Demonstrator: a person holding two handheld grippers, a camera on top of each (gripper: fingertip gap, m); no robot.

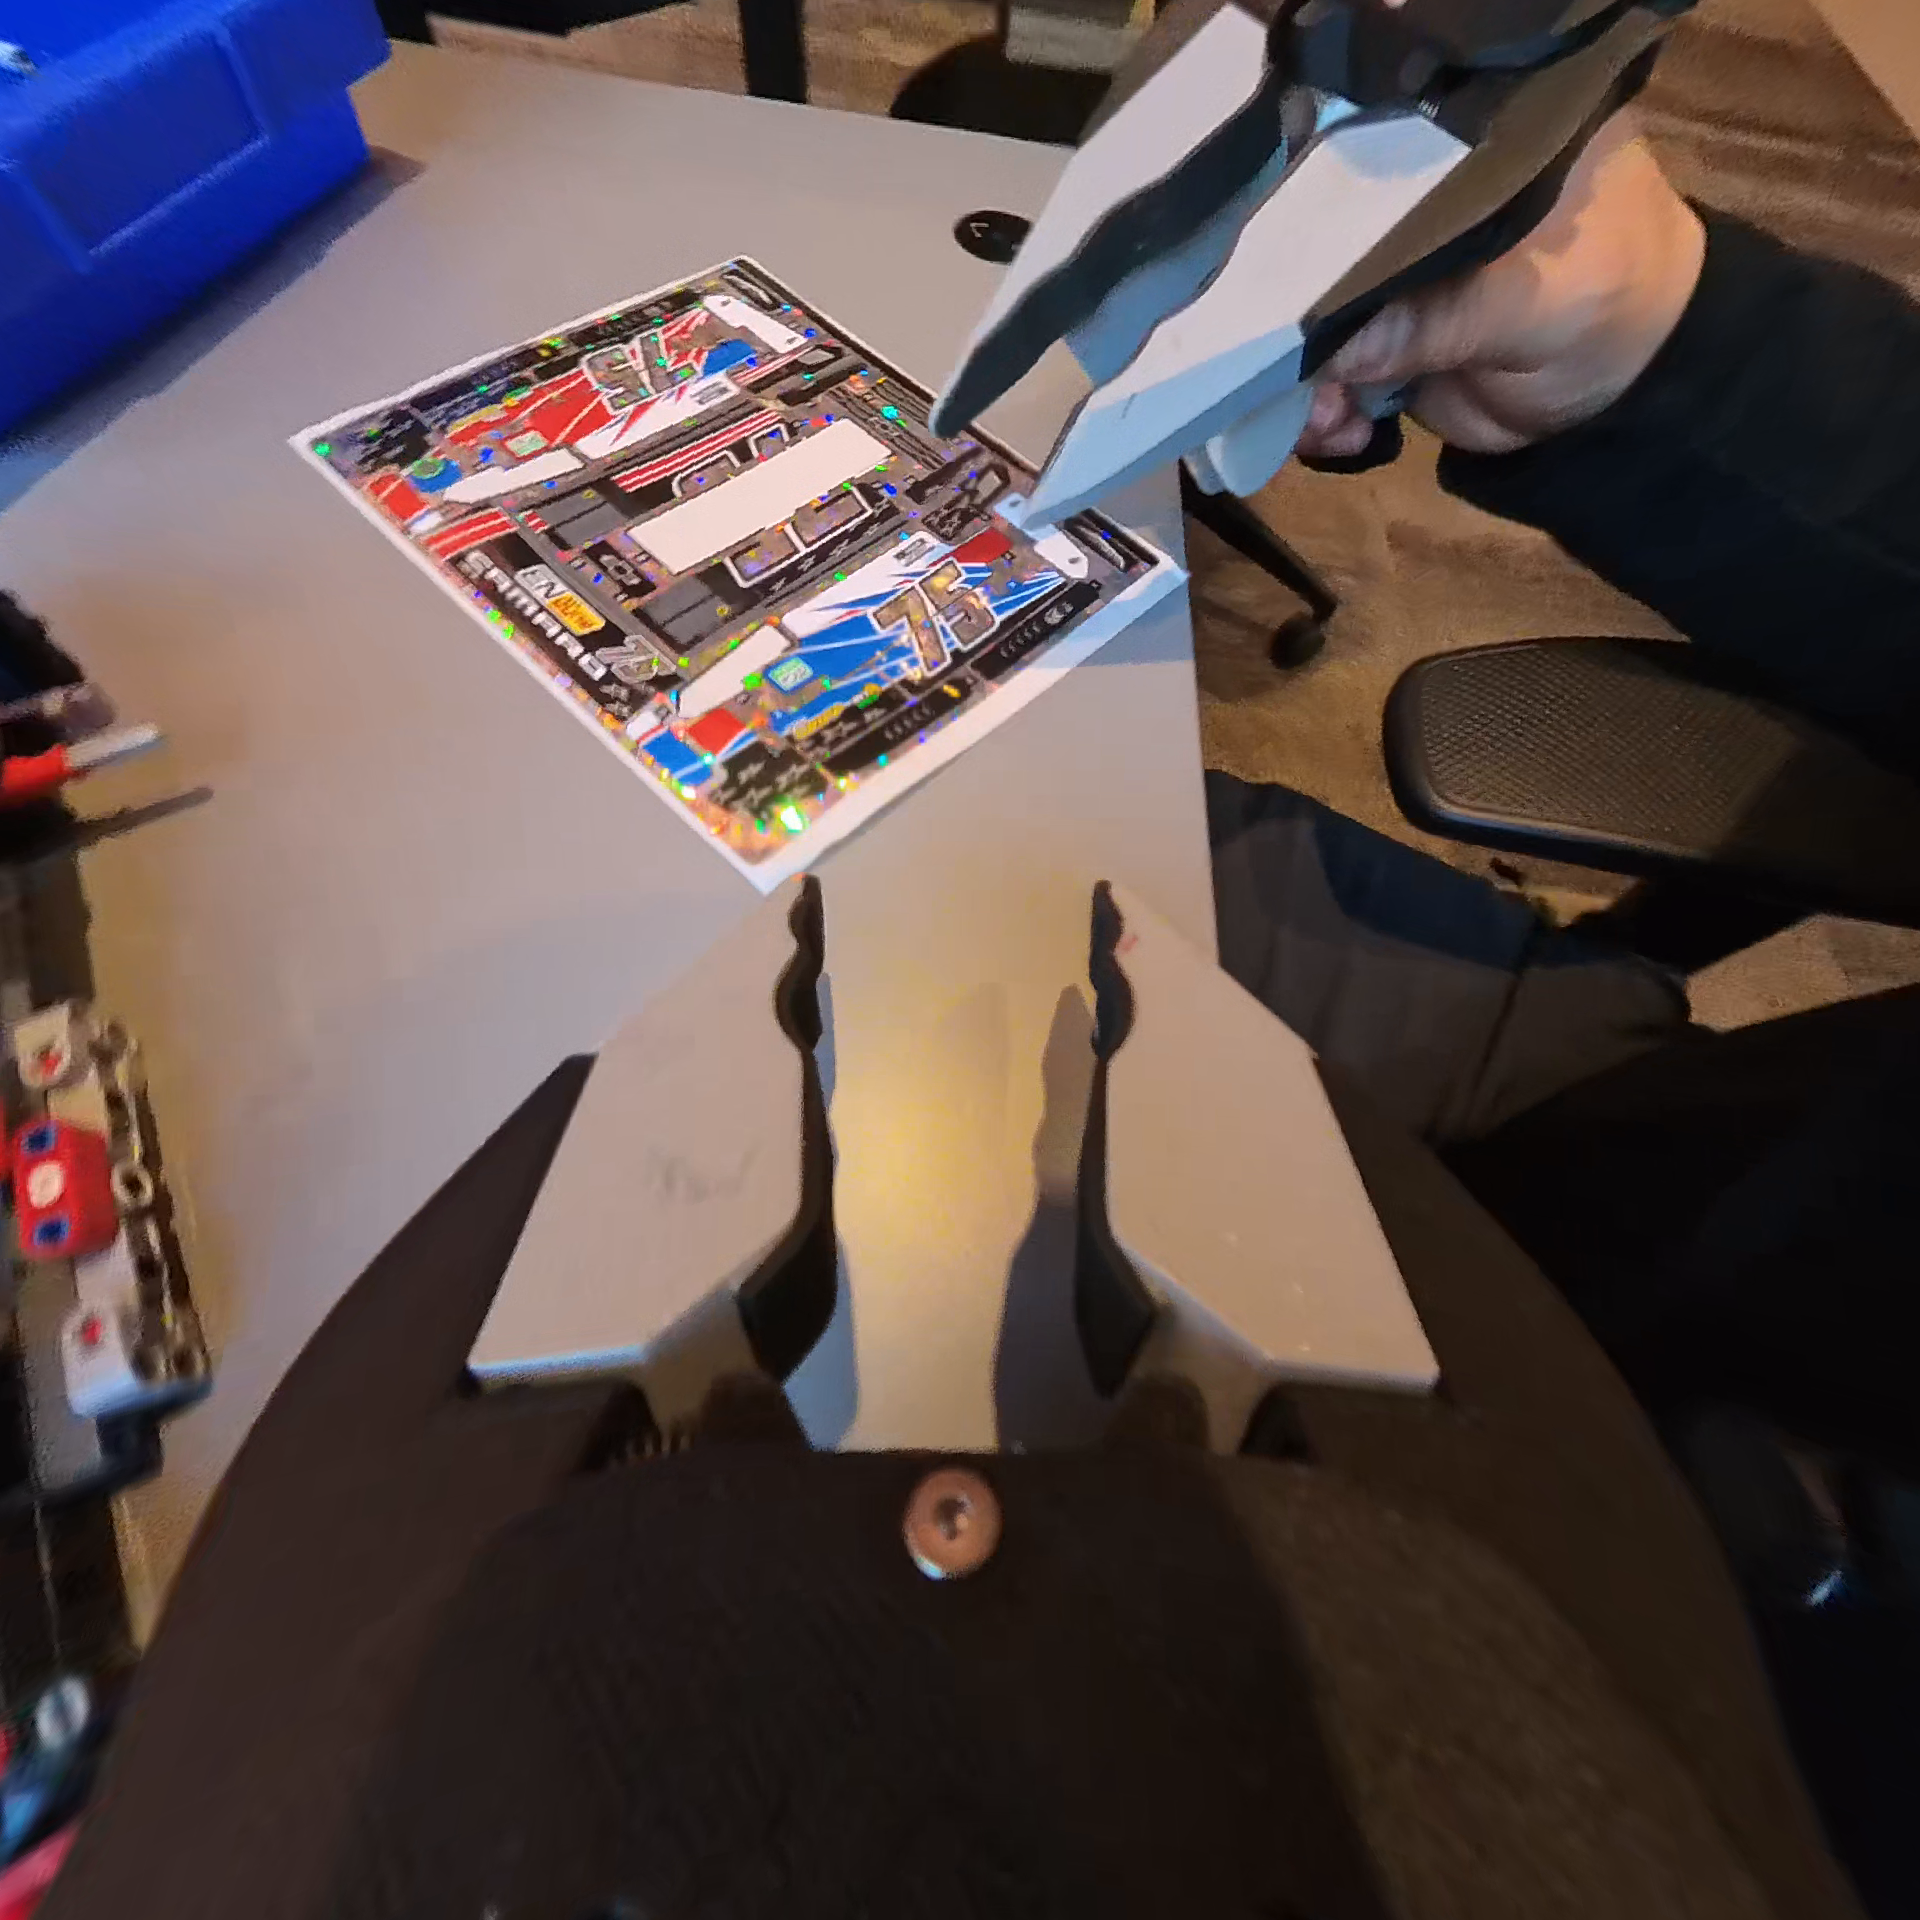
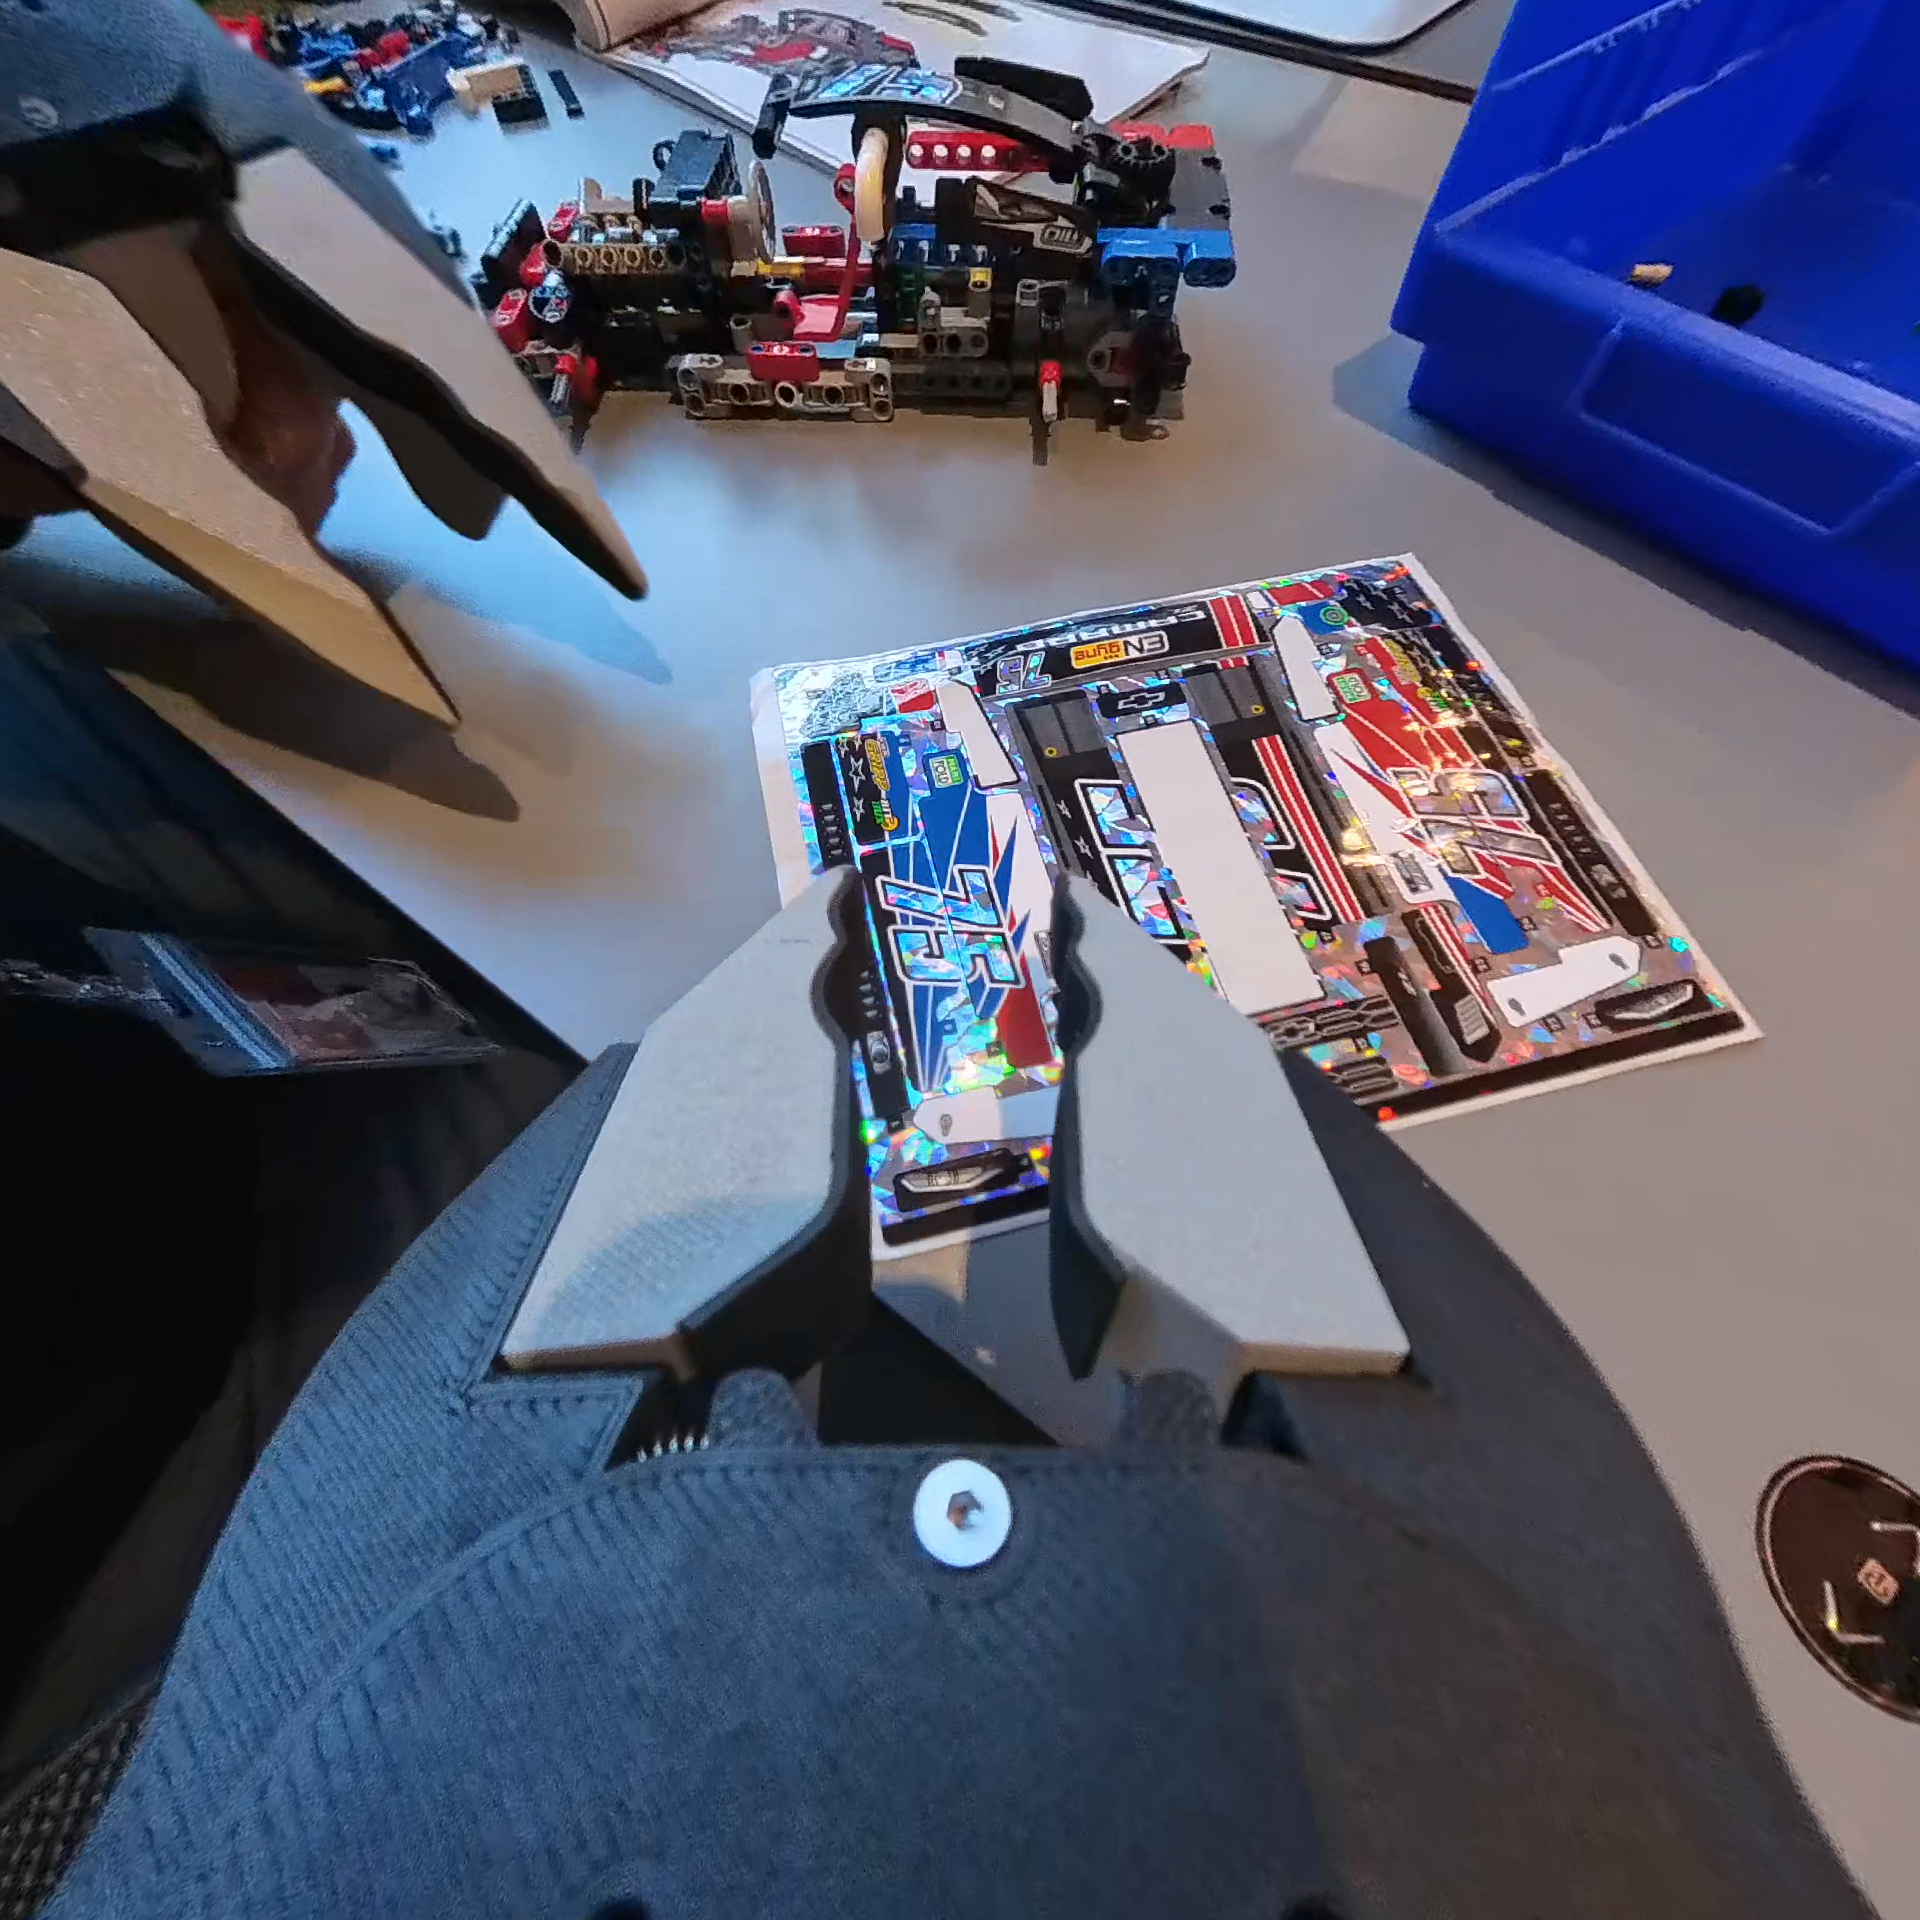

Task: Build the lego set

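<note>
A: Peeling decals, by the look of it. Sticker sheet (image 2: 1247, 831) lay flat on the desk (image 2: 727, 540), w/ the right gripper (image 2: 956, 914) down over its near corner. Jaws stood apart at a narrow gap, nothing held, blue-and-white decal (image 2: 961, 935) showing between the tips.

B: Touching the sheet?

A: In the left wrist view one right finger (image 1: 1101, 436) had its tip on the sheet's 3 o'clock corner, beside a small white decal (image 1: 1058, 549). Other tip hung just above the sheet. Whether an edge was lifted, couldn't tell.

B: And the left gripper (image 1: 951, 904)?

A: Hovering off the sheet's 6 o'clock corner, jaws wide, empty.

B: Where was the model?

A: Half-built car (image 2: 862, 270) sat at 12 o'clock in the right view, well apart from the sheet, w/ loose parts (image 2: 416, 62) and the booklet (image 2: 935, 52) behind it. Blue bin (image 2: 1662, 312) at 2 o'clock.

B: So the step?

A: Prob. sticker stage: picking a decal off the backing before it goes on a panel. Build itself looked far from done.

B: Next move needs?

A: My guess: get one tip under a decal edge, pinch it lightly, peel slowly at a low angle. Left should prob. pin the sheet down, since thin paper would lift or slide w/ the pull.
</note>
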